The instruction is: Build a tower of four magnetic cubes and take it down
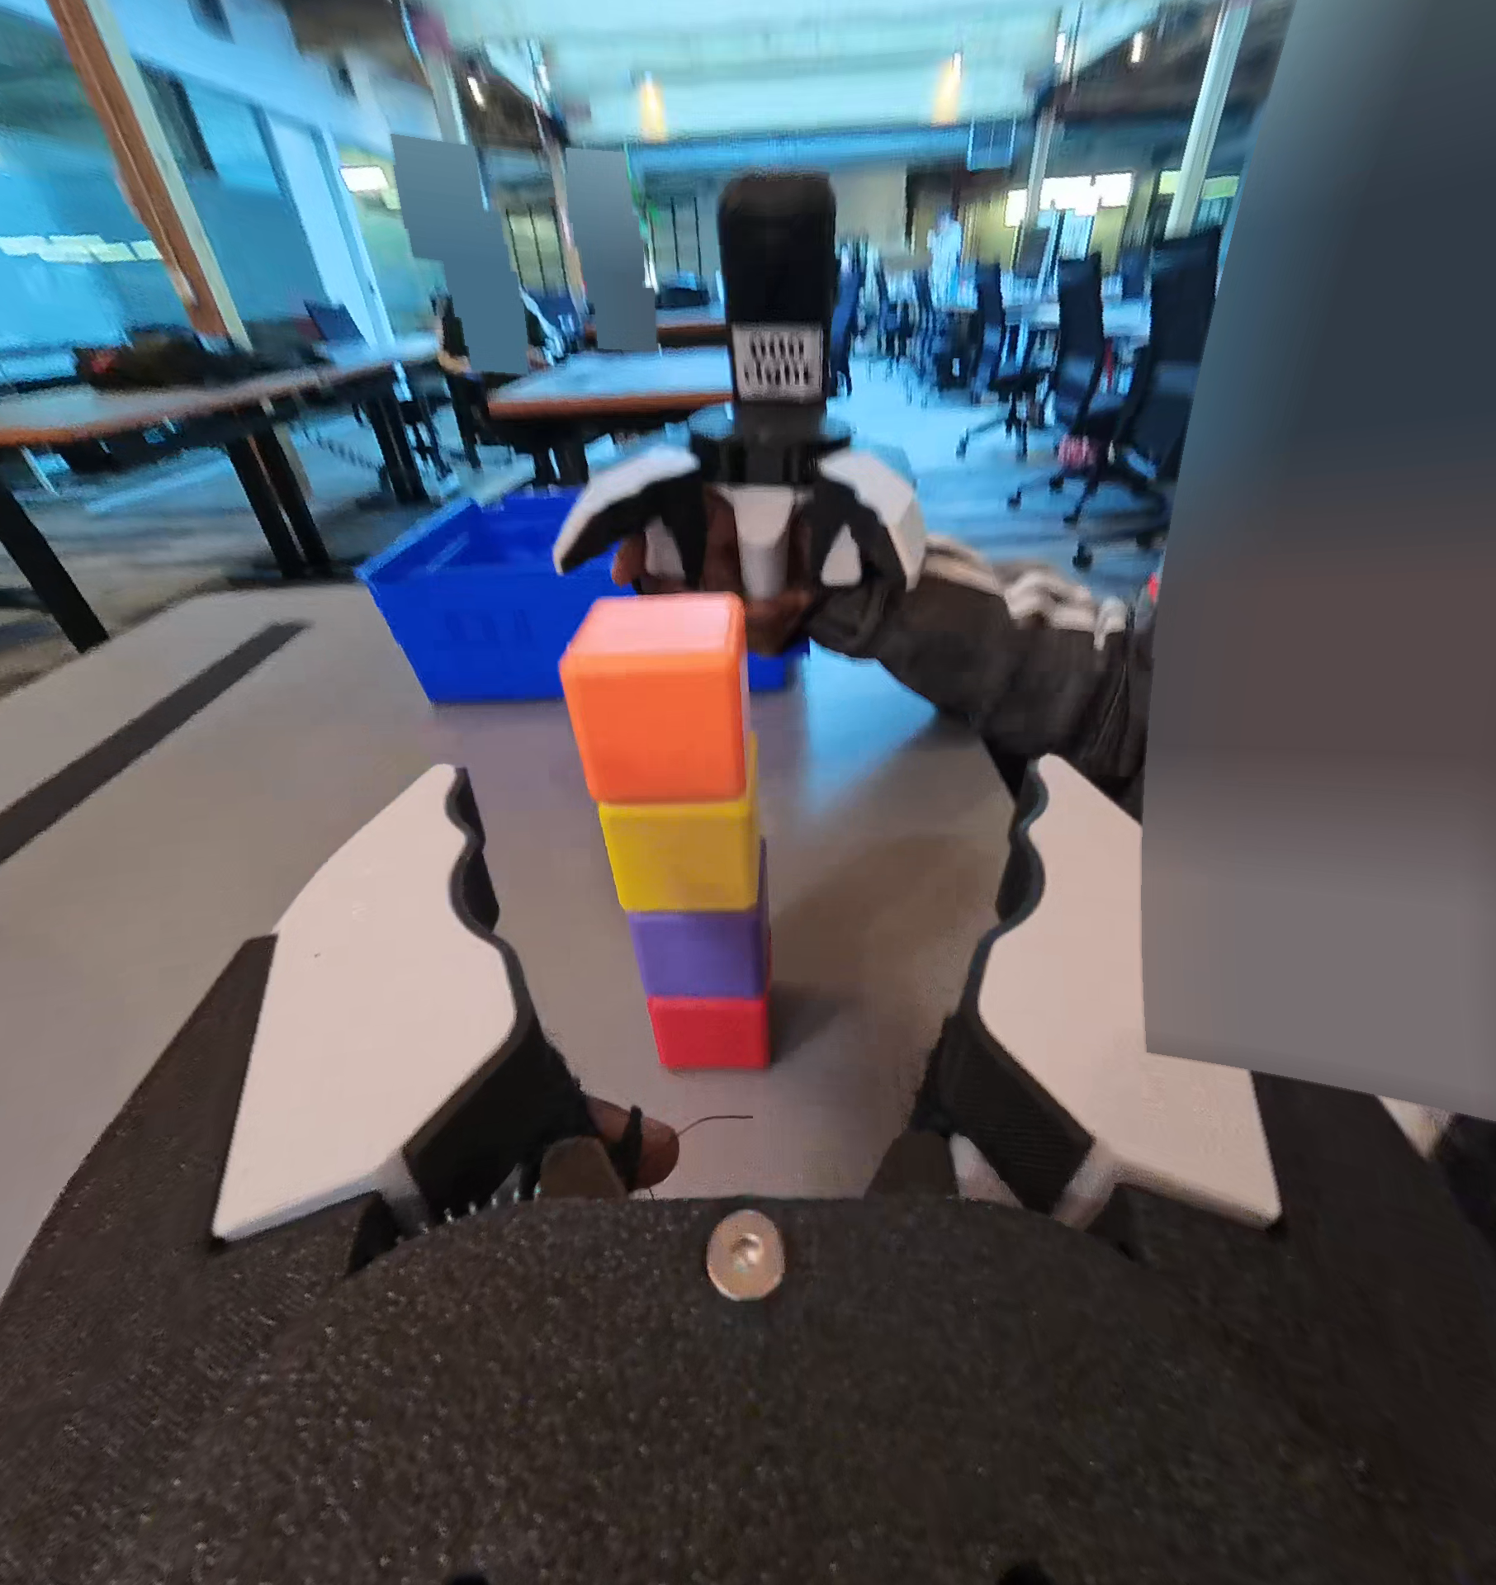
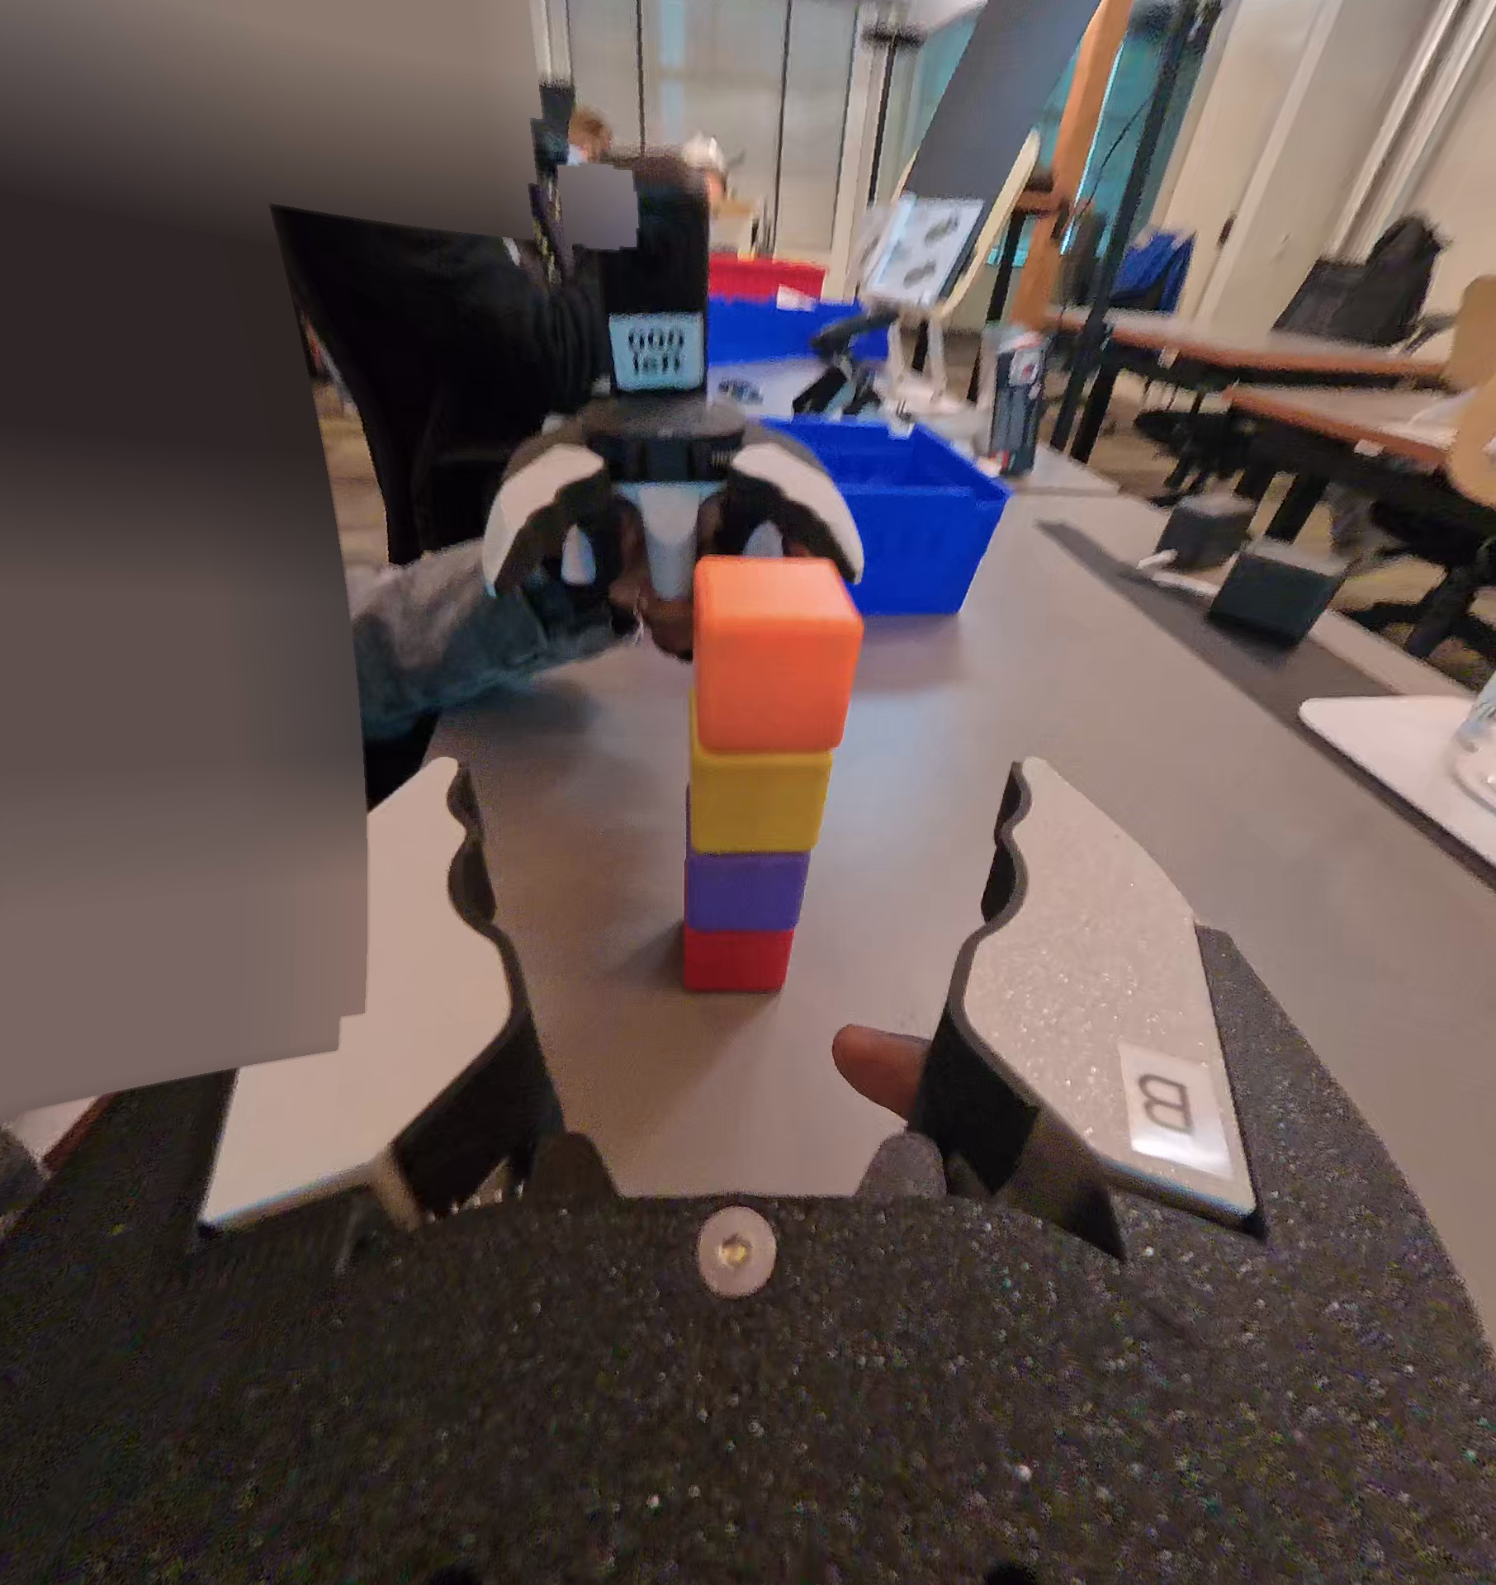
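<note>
The left hand-held gripper (image 1: 740,789) stands wide open with nothing in its grasp; its two white fingers (image 1: 384,969) flank the tower at a clear distance, touching no cube. The right hand-held gripper (image 2: 736,785) is spread just as wide and is equally bare, its fingers (image 2: 1088,961) well apart from the stack. The two face each other across the counter (image 1: 170,858), each showing in the other's view beyond the tower, fingers splayed.

Between them the tower of four magnetic cubes stands upright and free on the grey counter. The red cube (image 1: 710,1029) sits at the bottom, the purple cube (image 1: 697,952) on it, the yellow cube (image 1: 680,853) next and the orange cube (image 1: 654,699) on top. The upper cubes sit slightly offset from the lower ones, so the column is not perfectly flush.

Beyond the tower a blue bin (image 1: 470,600) rests on the counter, on the far left in the left wrist view and on the far right in the right wrist view (image 2: 899,523). Its mouth is open; what shows of its inside looks bare, but the bottom is partly hidden, so its contents cannot be told. Farther back in the right wrist view a red bin (image 2: 766,279) stands behind another blue bin (image 2: 779,330); their insides are not visible.
</note>
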A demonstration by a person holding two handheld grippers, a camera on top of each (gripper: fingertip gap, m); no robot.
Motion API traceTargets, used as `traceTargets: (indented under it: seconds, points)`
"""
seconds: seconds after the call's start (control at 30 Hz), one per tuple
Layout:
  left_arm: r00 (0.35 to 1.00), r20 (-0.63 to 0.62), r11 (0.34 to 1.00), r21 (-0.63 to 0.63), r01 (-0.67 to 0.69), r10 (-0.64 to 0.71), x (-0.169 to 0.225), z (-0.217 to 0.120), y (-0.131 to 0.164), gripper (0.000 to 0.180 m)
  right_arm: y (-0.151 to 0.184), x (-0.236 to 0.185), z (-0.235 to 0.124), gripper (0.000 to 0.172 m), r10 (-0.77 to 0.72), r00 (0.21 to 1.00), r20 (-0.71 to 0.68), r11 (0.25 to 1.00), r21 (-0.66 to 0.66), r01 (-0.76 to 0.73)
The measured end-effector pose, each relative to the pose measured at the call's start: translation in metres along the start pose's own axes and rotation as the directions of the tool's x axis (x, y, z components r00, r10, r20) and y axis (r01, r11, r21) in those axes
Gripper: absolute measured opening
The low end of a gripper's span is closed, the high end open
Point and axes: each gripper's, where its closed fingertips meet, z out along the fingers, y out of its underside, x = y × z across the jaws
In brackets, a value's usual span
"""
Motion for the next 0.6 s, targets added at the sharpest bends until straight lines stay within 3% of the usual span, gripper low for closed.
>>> traceTargets:
  seconds: [0.43, 0.6]
  points:
    - [0.999, -0.02, 0.915, -0.404, 0.015, -0.026, 0.003, 0.007, 0.073, 0.119, 0.076, -0.018, 0.009, 0.118, -0.018, 0.997, 0.074, 0.887, -0.46, 0.05]
    - [0.999, -0.018, 0.872, -0.49, 0.02, -0.033, 0.003, 0.005, 0.091, 0.123, 0.09, -0.017, 0.008, 0.12, 0.001, 0.997, 0.075, 0.854, -0.519, 0.038]
